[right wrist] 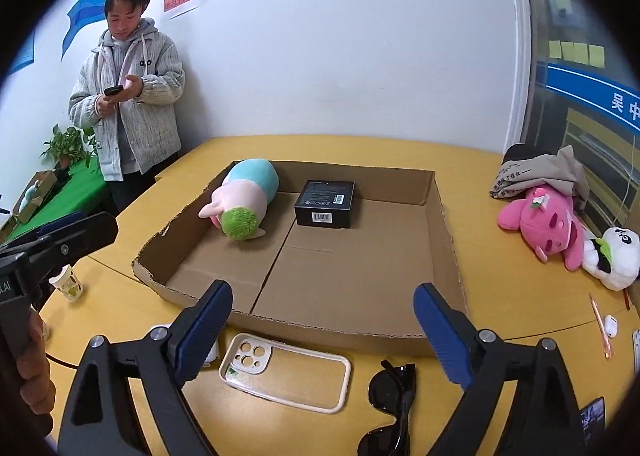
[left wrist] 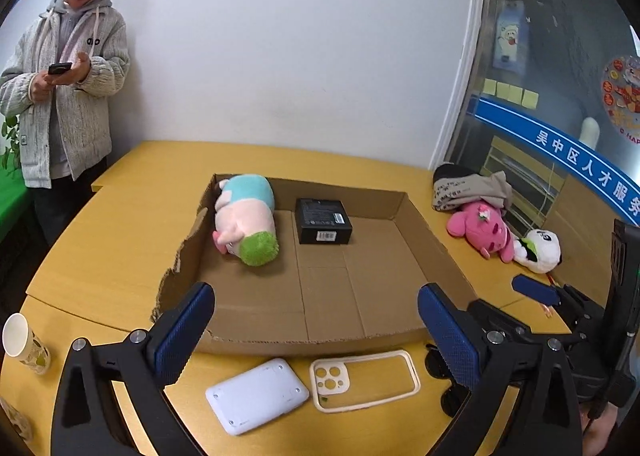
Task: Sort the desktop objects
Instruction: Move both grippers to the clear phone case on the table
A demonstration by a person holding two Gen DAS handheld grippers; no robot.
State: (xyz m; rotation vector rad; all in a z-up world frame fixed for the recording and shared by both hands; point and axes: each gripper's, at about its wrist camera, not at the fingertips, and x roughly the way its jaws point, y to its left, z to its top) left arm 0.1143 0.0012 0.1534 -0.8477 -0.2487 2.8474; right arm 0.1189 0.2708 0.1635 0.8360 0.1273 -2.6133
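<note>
A shallow cardboard tray [left wrist: 430, 248] [right wrist: 448, 240] lies on the yellow table. In it lie a pastel plush toy [left wrist: 246, 216] [right wrist: 244, 198] and a black box [left wrist: 323, 221] [right wrist: 326, 204]. In front of the tray lie a white power bank [left wrist: 258, 396], a clear phone case [left wrist: 364, 380] [right wrist: 286, 374] and black sunglasses [right wrist: 390, 396]. My left gripper [left wrist: 316, 340] is open and empty above the power bank and case. My right gripper [right wrist: 322, 336] is open and empty above the case and sunglasses.
A pink plush [left wrist: 482, 230] [right wrist: 548, 226], a panda plush [left wrist: 538, 250] [right wrist: 612, 258] and folded cloth [left wrist: 468, 186] [right wrist: 536, 172] lie right of the tray. A paper cup [left wrist: 24, 342] [right wrist: 68, 284] stands left. A pen [right wrist: 598, 324] and earbud case [right wrist: 610, 326] lie right. A man [left wrist: 66, 84] stands by the wall.
</note>
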